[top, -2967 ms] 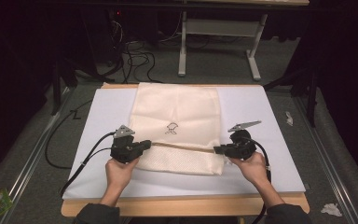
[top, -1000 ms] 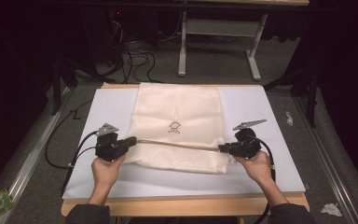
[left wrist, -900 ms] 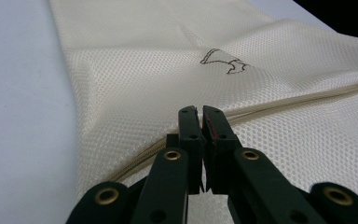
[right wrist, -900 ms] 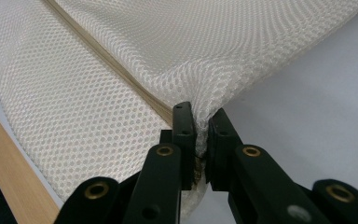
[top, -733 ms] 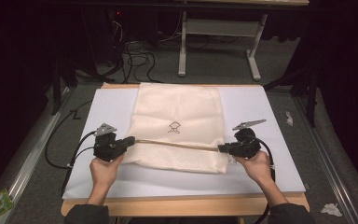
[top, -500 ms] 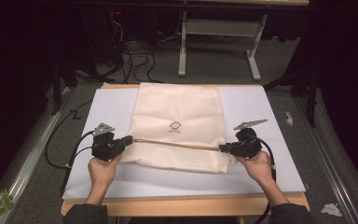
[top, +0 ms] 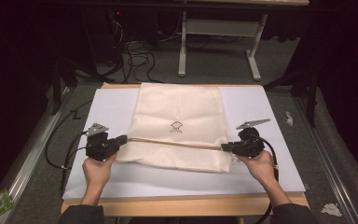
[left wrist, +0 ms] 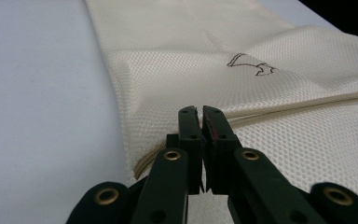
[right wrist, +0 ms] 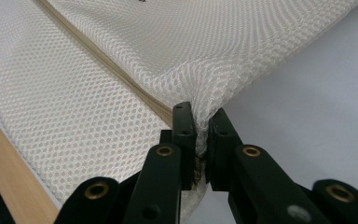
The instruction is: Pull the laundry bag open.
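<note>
We see a cream mesh fabric bag (top: 179, 126) lying on a white sheet (top: 279, 154) over the wooden table (top: 182, 204). Our left gripper (top: 121, 139) and right gripper (top: 224, 147) each pinch its folded edge. Grey carpet floor (top: 214, 70) lies beyond, with black cables (top: 135, 51).

In both gripper views, the edge of the mesh bag (right wrist: 121, 93) vanishes between the closed jaws, so the pinched part is hidden. The bag runs off the picture's edges beyond each claw. The small dark emblem (top: 176, 126) above the fold is too small to read.
</note>
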Available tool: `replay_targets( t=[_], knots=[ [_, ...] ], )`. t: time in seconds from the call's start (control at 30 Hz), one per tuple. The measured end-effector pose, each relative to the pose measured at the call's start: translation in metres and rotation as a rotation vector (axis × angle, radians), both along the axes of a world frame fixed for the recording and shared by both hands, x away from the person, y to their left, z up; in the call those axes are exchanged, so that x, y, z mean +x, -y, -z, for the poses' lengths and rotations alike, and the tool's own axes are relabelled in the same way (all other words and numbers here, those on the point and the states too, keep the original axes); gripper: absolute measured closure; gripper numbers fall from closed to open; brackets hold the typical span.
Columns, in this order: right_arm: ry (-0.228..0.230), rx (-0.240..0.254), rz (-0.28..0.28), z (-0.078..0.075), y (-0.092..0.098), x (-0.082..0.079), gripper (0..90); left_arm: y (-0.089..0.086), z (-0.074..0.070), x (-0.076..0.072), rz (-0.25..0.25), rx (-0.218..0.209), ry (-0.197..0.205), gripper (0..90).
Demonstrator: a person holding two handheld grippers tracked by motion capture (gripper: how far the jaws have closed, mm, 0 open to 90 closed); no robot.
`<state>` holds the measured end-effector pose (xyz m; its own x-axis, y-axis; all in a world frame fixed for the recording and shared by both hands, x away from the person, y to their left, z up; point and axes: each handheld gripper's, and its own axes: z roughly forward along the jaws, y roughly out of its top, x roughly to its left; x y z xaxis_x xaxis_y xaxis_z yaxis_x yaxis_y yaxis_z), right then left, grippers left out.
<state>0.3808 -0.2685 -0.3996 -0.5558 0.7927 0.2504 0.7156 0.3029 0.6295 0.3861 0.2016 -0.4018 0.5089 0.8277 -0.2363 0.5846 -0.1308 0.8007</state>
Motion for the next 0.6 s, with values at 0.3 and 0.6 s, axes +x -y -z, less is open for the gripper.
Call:
replay_targets(
  t=[0.3, 0.6],
  knots=[
    [0.001, -0.006, -0.002, -0.002, -0.002, 0.000, 85.7, 0.000, 0.001, 0.000, -0.004, 0.016, 0.001, 87.4],
    [0.006, -0.011, 0.012, -0.006, 0.004, 0.000, 85.7, -0.009, 0.000, -0.002, -0.027, 0.031, 0.004, 87.4]
  ],
)
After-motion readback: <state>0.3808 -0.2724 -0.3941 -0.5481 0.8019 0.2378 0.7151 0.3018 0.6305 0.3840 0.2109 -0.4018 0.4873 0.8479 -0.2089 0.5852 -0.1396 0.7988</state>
